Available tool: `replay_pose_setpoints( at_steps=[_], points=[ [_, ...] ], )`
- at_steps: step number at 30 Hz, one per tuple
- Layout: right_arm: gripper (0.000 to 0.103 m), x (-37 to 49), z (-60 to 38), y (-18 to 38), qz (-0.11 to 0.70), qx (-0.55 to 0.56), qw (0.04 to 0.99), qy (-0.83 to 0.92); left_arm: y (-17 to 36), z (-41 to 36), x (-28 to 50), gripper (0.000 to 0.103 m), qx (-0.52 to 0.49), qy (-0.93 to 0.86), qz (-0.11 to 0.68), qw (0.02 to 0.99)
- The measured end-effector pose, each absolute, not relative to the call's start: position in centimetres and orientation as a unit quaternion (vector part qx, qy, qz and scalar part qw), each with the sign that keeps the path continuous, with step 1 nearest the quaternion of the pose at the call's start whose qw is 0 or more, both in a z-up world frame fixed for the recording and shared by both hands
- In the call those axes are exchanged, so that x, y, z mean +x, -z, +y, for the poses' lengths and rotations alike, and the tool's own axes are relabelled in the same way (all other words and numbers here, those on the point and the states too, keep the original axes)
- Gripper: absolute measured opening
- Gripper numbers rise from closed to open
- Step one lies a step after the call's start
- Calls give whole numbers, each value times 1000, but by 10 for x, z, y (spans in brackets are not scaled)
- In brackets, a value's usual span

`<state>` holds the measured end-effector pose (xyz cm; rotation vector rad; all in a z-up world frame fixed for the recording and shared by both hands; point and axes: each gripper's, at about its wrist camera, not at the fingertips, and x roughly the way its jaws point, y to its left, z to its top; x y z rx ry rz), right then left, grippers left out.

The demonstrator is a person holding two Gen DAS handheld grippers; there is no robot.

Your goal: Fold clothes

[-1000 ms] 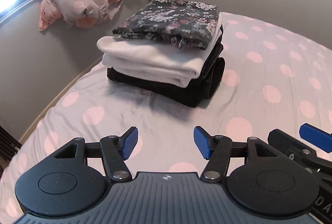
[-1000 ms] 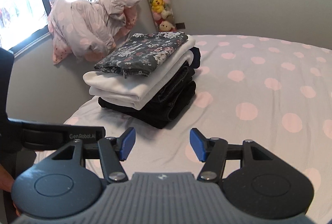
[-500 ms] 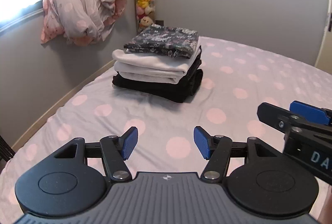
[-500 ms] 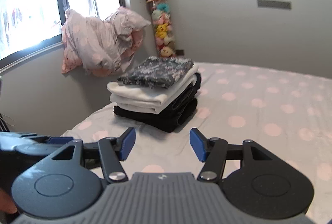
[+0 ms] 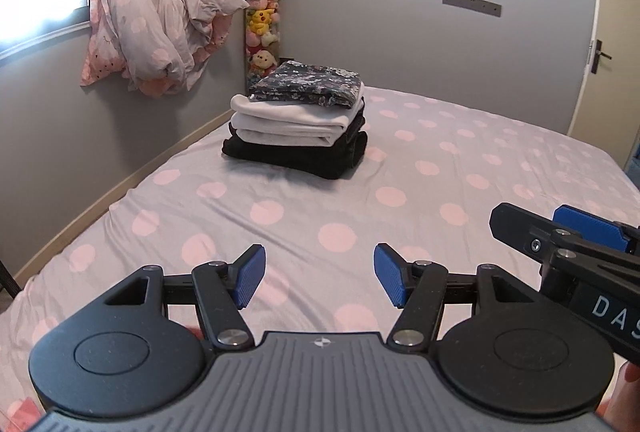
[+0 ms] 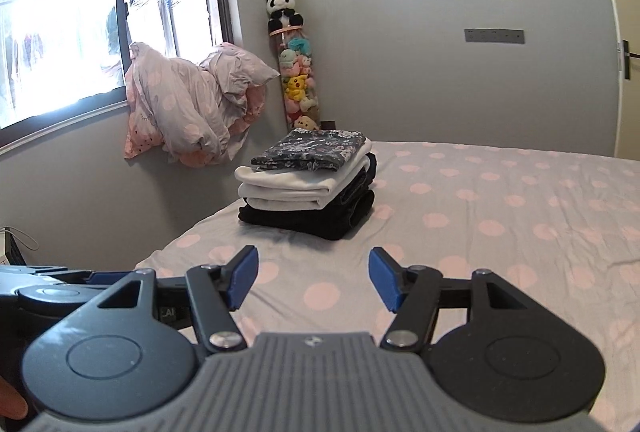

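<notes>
Folded clothes (image 5: 296, 128) sit stacked on a polka-dot bed (image 5: 440, 168), well ahead of both tools; a floral garment (image 5: 308, 85) tops white and black layers. The left gripper (image 5: 319, 280) hangs over the sheet with jaws apart and nothing between them; the right gripper (image 6: 312, 280), beside it, is likewise spread and empty. Beyond the stack, a crumpled duvet (image 6: 192, 112) droops from the window ledge.

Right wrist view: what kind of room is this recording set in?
Most likely a home bedroom, perhaps a child's: a bed with a polka-dot sheet, a bundled duvet on the window ledge, and a tube of plush toys in the corner.
</notes>
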<state>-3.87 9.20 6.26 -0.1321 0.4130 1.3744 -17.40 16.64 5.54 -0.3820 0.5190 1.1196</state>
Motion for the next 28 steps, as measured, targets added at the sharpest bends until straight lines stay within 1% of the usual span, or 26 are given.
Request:
replay_pose_setpoints(
  at_steps=[10,15,22,28],
  points=[
    [65,-75,37,-57,164,-52,781,-600,-40,141,-193,71,-182,-506,235,809],
    [65,-78,39,-49,162,-70,783,-596,-31,142,-195,71,-194,-506,235,807],
    [65,-78,48,-37,179,-73,777,-599,-26,142,-199,71,-199,-509,235,804],
    [66,-79,46,-36,172,-76,780,-596,-25,137,-200,71,-196,-510,227,806]
  ],
)
